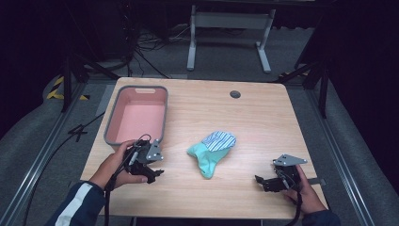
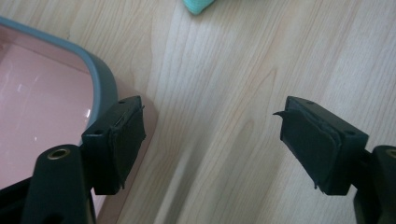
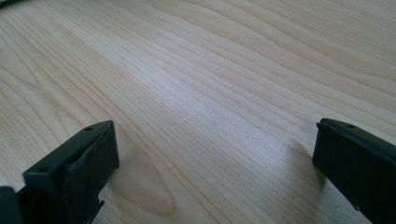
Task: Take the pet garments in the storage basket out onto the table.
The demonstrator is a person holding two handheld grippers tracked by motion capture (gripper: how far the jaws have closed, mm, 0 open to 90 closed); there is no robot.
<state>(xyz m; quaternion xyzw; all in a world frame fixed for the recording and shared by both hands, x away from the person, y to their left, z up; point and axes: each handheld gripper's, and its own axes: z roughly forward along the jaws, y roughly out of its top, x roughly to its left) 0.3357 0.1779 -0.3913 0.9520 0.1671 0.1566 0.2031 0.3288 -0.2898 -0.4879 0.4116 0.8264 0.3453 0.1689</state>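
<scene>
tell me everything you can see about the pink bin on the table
The pink bin is a shallow rectangular tub with rounded corners, pink inside with a grey rim, and looks like smooth, slightly glossy plastic. A handle slot is cut into its far wall. It sits upright and empty on the left rear part of the wooden table. The left gripper hovers by its near right corner, jaws open; in the left gripper view one jaw overlaps the rim, though contact cannot be told.

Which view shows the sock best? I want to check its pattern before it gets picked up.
The high view: the sock lies whole at the table's middle, teal with a blue-and-white striped part. The left gripper view catches a teal tip at its top edge. The right gripper view gives nothing usable of it.
</scene>
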